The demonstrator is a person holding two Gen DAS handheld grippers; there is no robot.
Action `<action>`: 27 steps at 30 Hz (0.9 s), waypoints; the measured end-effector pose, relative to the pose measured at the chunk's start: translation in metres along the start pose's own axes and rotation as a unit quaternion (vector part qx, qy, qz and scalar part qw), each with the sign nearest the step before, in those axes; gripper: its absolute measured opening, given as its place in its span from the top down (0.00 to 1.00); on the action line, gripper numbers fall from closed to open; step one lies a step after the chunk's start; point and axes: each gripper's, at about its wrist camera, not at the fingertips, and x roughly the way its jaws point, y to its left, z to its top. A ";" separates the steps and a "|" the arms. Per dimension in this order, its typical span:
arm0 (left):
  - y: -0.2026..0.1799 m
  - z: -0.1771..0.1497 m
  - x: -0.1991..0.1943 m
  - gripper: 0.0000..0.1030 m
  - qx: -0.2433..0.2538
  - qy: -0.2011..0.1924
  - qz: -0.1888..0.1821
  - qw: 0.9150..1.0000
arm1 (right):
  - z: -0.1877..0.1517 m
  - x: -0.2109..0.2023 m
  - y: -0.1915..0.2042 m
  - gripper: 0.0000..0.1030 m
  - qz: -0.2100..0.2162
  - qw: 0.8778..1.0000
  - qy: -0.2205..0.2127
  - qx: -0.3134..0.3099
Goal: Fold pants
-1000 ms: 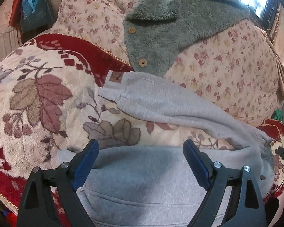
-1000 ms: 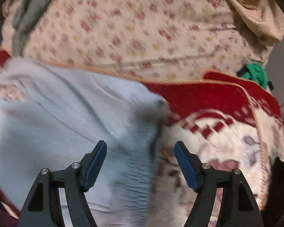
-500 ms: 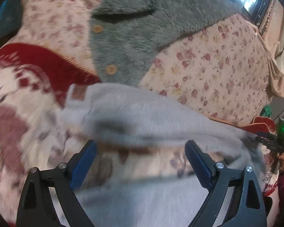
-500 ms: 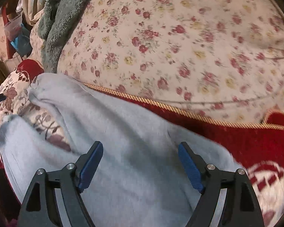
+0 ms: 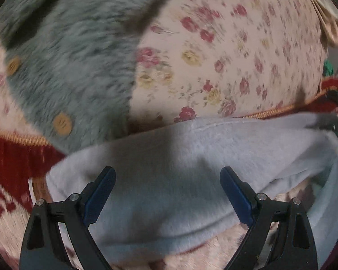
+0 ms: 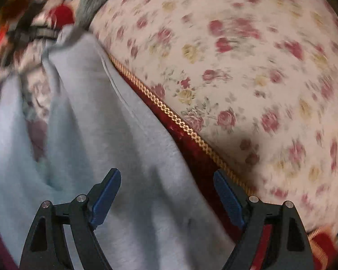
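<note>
Pants (image 5: 169, 180), grey fleece, lie on the red-patterned throw (image 5: 13, 155), far leg run right along the throw's gold braid (image 6: 187, 130) at the foot of the floral cushion (image 5: 236, 56).

Left gripper (image 5: 167, 191) is released, jaws wide, hanging over that far leg; no pad touches cloth. Right gripper (image 6: 166, 189) is also free, jaws opening, straddling the leg edge beside the braid, fleece below them but not pinched.

Risks from here, as I read it:
- Right jaws span fleece plus throw edge. Closing there likely pinches the braid or throw along with the leg, so the throw drags with the fold.
- Green fuzzy jacket (image 5: 67, 63) lies on the cushion just beyond the braid, overhanging toward the leg end. A left grab placed too far out could snag it.
- Fleece is thick and bunched; a shallow pinch may catch one layer only, so the leg slips or folds skewed.
- Both views are motion-blurred; exact edge positions are uncertain.
</note>
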 end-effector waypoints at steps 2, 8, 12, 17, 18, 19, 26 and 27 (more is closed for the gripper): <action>0.000 0.007 0.009 0.09 0.014 0.010 0.011 1.000 | 0.004 0.016 -0.006 0.14 -0.007 1.000 0.018 0.003; 0.021 0.014 0.028 0.09 0.030 0.028 0.045 0.998 | 0.003 0.041 -0.006 0.52 -0.017 0.999 0.043 -0.007; 0.036 0.011 0.026 0.09 0.034 0.016 0.064 0.997 | 0.000 0.047 0.000 0.57 -0.013 0.999 0.051 -0.015; 0.058 0.009 0.022 0.09 0.032 0.012 0.092 0.995 | -0.002 0.053 0.000 0.56 -0.006 0.998 0.052 -0.022; 0.061 0.007 0.025 0.09 0.031 0.016 0.091 0.995 | -0.003 0.054 0.000 0.55 -0.006 0.998 0.053 -0.025; 0.064 0.005 0.031 0.09 0.033 0.030 0.094 0.995 | -0.004 0.054 0.001 0.54 -0.007 0.998 0.052 -0.030; 0.068 -0.011 0.048 0.39 0.025 0.041 0.129 0.990 | -0.009 0.056 0.023 0.80 -0.042 0.995 0.075 -0.055; 0.072 -0.014 0.041 0.44 0.016 0.037 0.122 0.992 | -0.009 0.054 0.031 0.85 -0.057 0.993 0.078 -0.069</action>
